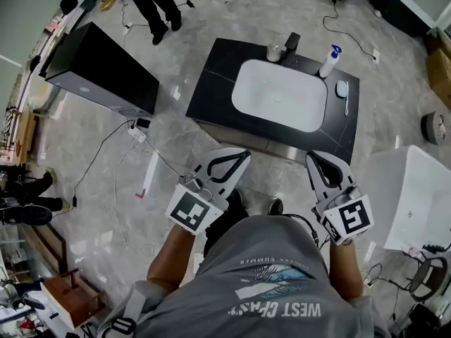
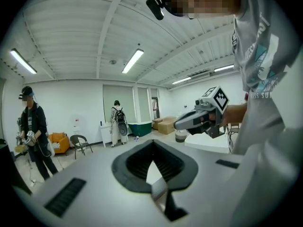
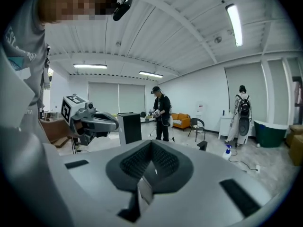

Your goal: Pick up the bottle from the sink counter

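Note:
A white spray bottle with a blue top (image 1: 329, 60) stands upright at the far right corner of the black sink counter (image 1: 211, 83), beside the white basin (image 1: 282, 94). It also shows small in the right gripper view, the bottle (image 3: 227, 151) far ahead. My left gripper (image 1: 243, 153) and right gripper (image 1: 310, 157) hover side by side in front of the counter's near edge, well short of the bottle. Both point at the counter. The left gripper (image 2: 152, 143) and the right gripper (image 3: 151, 143) have their jaws shut with nothing between them.
A black faucet (image 1: 291, 44) and a grey cup (image 1: 273, 51) stand behind the basin; a small white item (image 1: 342, 88) lies to its right. A black cabinet (image 1: 99, 65) stands left, a white tub (image 1: 416, 196) right. Cables and a power strip (image 1: 137, 132) lie on the floor.

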{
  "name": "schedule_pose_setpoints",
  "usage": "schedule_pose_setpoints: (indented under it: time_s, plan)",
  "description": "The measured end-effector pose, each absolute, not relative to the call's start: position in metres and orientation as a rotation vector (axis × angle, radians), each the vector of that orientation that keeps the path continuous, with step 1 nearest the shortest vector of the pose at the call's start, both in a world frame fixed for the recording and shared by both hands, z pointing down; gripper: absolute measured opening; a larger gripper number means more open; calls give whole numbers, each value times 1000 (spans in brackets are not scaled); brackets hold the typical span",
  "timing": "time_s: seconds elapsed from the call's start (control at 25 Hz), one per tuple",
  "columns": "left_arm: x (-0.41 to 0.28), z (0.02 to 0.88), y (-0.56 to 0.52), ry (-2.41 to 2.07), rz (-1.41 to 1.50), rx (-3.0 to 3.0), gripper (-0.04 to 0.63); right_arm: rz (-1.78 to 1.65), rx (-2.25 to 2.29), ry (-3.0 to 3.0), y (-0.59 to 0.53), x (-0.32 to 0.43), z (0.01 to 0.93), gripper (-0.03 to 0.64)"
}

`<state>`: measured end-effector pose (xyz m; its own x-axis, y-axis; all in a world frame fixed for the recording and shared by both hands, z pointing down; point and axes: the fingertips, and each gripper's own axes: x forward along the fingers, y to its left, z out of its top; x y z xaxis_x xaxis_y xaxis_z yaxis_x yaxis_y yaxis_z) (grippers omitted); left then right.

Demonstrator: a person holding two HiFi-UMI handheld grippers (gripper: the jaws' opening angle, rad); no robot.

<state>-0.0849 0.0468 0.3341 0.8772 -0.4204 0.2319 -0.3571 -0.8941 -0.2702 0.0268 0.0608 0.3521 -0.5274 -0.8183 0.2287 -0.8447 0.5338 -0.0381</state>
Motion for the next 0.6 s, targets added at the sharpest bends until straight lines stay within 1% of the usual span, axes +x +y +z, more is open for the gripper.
schedule_pose_setpoints:
  time_s: [0.24,0.6]
  plan:
    - [-112,325,8,541,-413,-2807,2,191,1463,-2579,30,-5,342,2]
    - [-133,334,-16,478,-372,-2854,3,211,1540,-2497,11,-16,346,2]
